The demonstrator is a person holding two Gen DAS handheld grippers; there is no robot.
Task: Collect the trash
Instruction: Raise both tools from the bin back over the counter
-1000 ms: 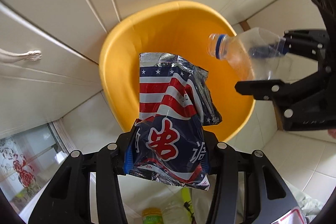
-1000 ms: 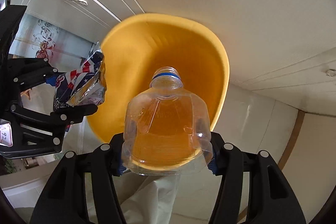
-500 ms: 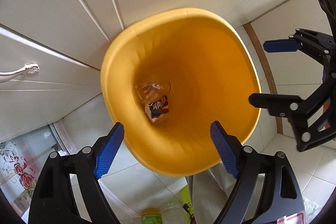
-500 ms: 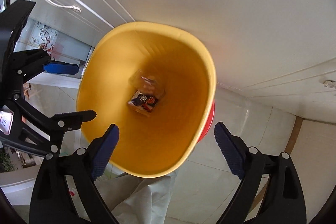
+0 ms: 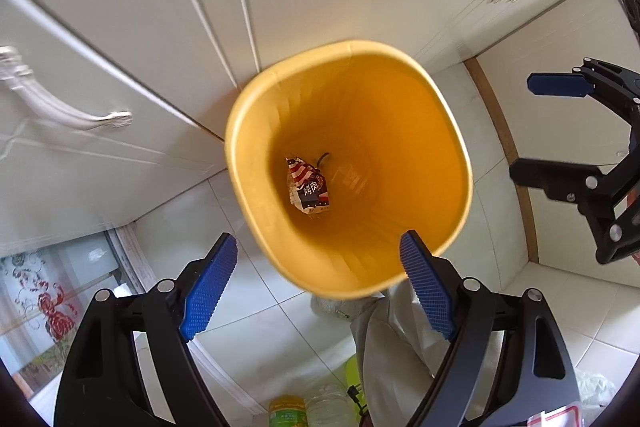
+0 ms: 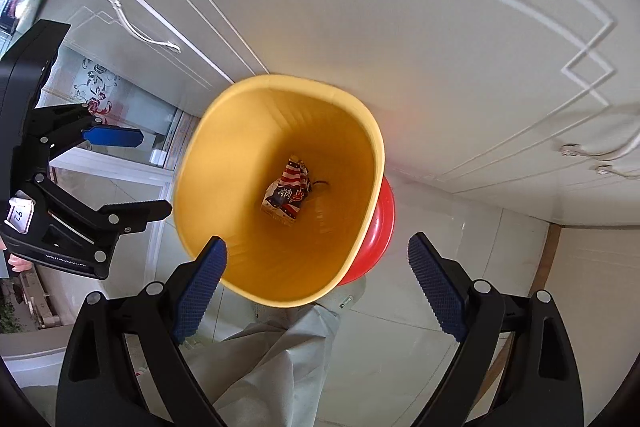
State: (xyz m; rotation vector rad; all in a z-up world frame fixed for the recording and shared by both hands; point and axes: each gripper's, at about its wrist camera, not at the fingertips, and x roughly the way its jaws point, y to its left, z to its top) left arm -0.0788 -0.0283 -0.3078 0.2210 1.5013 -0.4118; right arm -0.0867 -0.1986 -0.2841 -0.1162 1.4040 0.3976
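Observation:
A yellow waste bin [image 5: 400, 115] stands on the tiled floor below both grippers, seen from above. At its bottom lies a stars-and-stripes snack bag [image 5: 308, 187] [image 6: 288, 193], with a clear plastic bottle [image 5: 352, 177] faintly visible beside it. My left gripper [image 5: 318, 238] hangs over the bin's near rim, open, with nothing between its blue pads. My right gripper [image 6: 317, 241] is likewise open and empty above the bin [image 6: 340, 147]. Each gripper shows in the other's view: the right one [image 5: 521, 127] off to the side, the left one [image 6: 156, 171] opposite.
White cabinet doors with metal handles [image 5: 80, 111] rise behind the bin. A red basin [image 6: 380, 227] sits under the bin's right side. The person's trouser leg [image 6: 280, 347] is just in front. Bottles [image 5: 308, 407] stand on the floor, and a flowered glass door [image 5: 52, 299] is at left.
Both grippers opened: the left let go of the snack bag and the right of the clear bottle, and both fell into the bin. Both grippers have since risen away from it.

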